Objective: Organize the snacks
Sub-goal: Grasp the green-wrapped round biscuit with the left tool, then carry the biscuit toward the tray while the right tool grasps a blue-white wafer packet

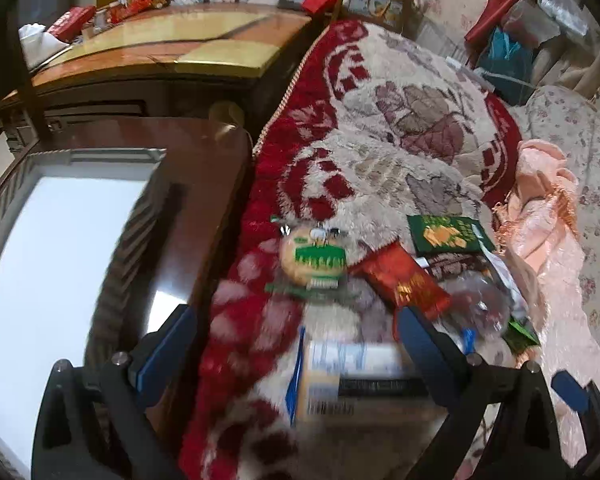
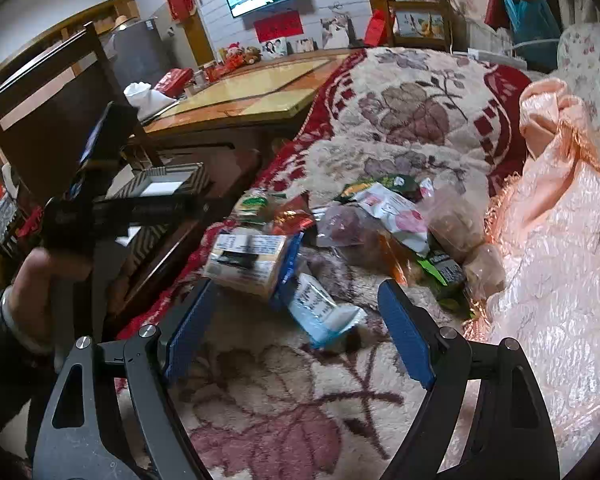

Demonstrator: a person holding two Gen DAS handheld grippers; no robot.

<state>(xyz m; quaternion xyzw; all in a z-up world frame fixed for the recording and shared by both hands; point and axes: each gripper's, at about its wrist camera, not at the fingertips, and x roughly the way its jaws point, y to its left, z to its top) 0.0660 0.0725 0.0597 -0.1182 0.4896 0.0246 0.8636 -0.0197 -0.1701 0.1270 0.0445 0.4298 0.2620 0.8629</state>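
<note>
Snack packets lie in a heap on a red and cream floral blanket (image 1: 380,128). In the left wrist view my left gripper (image 1: 296,340) is open, its blue fingers (image 1: 420,332) astride a blurred cream and blue biscuit pack (image 1: 340,376). Beyond it lie a round cracker pack with a green label (image 1: 314,258), a red packet (image 1: 404,280) and a green packet (image 1: 446,234). In the right wrist view my right gripper (image 2: 296,308) is open over a light blue packet (image 2: 320,312); the biscuit pack (image 2: 248,260) lies just beyond, with the left gripper (image 2: 100,184) beside it.
A white tray with a striped rim (image 1: 60,260) sits on a dark wooden table (image 1: 204,168) left of the blanket. A pink satin cloth (image 2: 560,220) lies at the right. A glass-topped table (image 2: 252,88) with red boxes stands behind.
</note>
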